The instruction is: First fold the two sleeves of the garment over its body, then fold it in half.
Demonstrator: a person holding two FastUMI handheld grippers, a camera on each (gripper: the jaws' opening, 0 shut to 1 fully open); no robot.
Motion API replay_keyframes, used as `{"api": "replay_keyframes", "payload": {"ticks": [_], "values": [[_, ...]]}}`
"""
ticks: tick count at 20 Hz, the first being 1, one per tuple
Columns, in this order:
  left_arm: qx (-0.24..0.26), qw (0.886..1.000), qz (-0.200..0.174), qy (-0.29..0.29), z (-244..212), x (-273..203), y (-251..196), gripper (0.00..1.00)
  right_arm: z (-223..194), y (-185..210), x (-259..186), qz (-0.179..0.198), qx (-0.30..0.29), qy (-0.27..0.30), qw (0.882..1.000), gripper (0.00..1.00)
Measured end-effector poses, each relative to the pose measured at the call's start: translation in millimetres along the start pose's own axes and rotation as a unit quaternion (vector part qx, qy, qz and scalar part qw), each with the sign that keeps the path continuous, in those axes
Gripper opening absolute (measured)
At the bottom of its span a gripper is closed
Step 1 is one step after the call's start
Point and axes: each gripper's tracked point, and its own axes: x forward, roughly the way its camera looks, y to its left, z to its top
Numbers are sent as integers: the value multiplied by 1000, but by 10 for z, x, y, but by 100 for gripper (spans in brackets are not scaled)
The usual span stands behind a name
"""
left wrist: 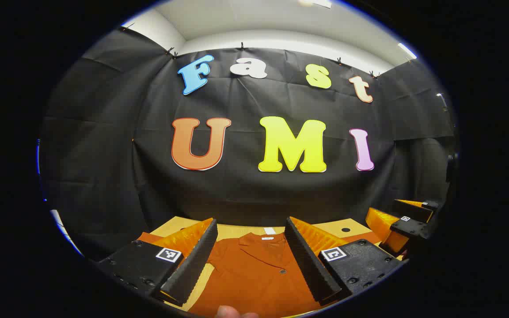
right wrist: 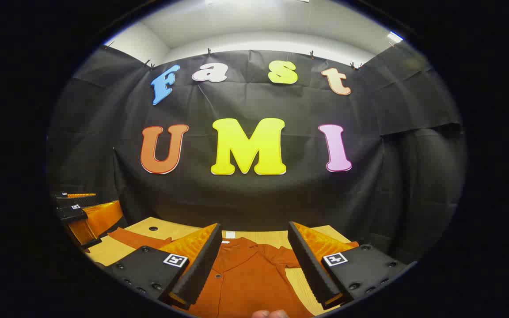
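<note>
Both grippers hang above the counter (left wrist: 179,225), and the shirt (left wrist: 254,274) lies flat on it, collar toward the far wall, buttons up. The left gripper (left wrist: 251,260) is spread wide with nothing in it, looking down the shirt's front. The right gripper (right wrist: 250,265) is wide open too, empty, over the shirt's right side, where a short sleeve (right wrist: 287,256) lies out on the wood. The cloth looks thin, soft and limp, so it should drape and slide easily; a pinch at the sleeve's edge seems the best hold.
</note>
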Motion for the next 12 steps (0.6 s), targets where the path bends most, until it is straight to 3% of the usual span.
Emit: {"api": "replay_keyframes", "payload": {"ticks": [12], "values": [[5, 1000, -4, -8, 58, -21, 5, 99, 49, 34, -16, 4, 2, -7, 1000, 95]]}}
